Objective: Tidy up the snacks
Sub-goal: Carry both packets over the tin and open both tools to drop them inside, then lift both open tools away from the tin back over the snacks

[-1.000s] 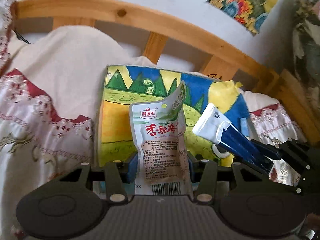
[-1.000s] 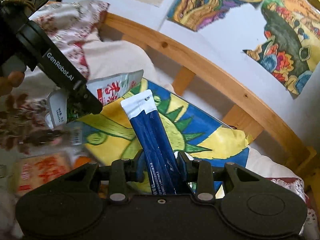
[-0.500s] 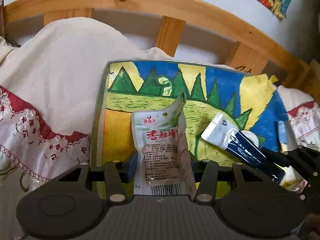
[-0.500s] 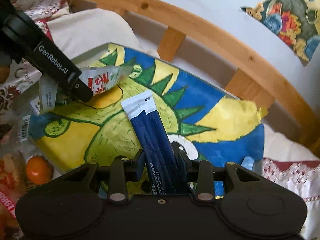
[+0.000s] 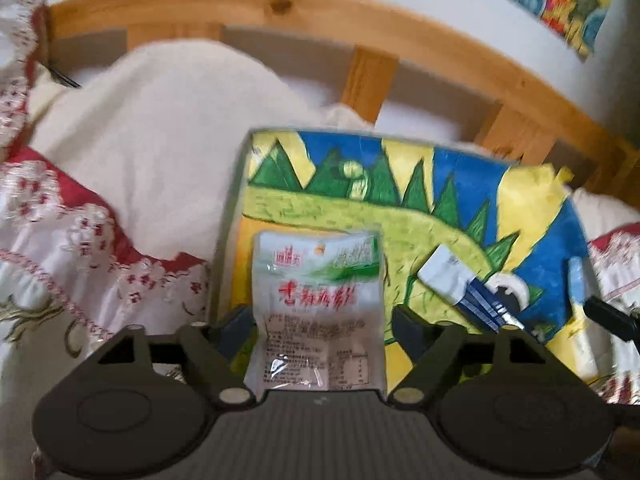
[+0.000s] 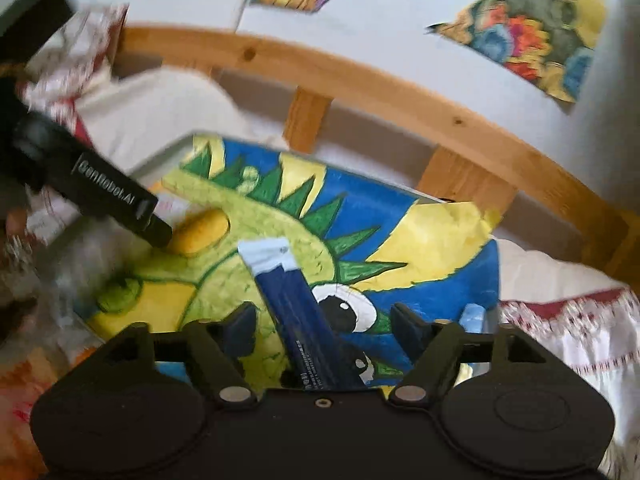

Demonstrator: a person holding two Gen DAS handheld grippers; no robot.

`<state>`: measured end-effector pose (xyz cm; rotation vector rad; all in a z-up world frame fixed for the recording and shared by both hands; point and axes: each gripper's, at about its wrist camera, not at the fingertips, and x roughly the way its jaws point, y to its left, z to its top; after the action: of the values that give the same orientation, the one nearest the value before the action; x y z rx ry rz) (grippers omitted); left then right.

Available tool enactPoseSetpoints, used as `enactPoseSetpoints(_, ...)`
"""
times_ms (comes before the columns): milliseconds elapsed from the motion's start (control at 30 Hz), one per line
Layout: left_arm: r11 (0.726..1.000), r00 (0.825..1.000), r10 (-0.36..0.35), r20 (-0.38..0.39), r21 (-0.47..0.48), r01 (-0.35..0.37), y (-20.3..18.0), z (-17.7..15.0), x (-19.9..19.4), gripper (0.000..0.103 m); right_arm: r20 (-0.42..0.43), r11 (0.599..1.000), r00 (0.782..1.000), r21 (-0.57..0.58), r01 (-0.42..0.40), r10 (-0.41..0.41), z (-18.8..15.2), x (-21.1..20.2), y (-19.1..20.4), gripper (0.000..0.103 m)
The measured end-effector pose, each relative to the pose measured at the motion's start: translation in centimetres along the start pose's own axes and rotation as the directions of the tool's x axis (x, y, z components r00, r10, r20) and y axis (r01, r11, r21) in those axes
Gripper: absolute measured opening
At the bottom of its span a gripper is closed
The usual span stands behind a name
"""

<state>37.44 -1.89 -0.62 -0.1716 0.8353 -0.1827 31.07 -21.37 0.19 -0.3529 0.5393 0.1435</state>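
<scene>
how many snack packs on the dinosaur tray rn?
2. White pouch with red lettering lies between the open left gripper fingers; blue stick pack lies between the open right gripper fingers. Tray near edge is hidden.

Pine bed rail and painted walls frame the scene

A slatted wooden headboard [image 5: 372, 76] stands beyond the claw; cream bedding [image 5: 160, 128] lies left, colourful paintings [image 6: 532, 28] hang above.

Soft daylight, slightly washed out, no hard shadows. Motion blur in both views, print on the snack packet [image 5: 318, 300] unreadable. Fisheye bends the wooden rail [image 5: 360, 36] above it; corners vignette black.
</scene>
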Motion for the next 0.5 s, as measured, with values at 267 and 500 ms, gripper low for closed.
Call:
enactPoseSetpoints(267,0.999,0.985,0.014,0.173,0.035,-0.020,-0.4,-1.7,-7.2,0.098,0.171,0.993,0.985,0.115,-0.034,0.014,0.4,-7.5,-0.2,0.099)
enactPoseSetpoints(500,0.999,0.958,0.041,0.285,-0.019,-0.037,0.4,-5.0,-13.3,0.101,0.299,0.979,0.954,0.189,-0.073,0.014,0.4,-14.8,0.5,0.102)
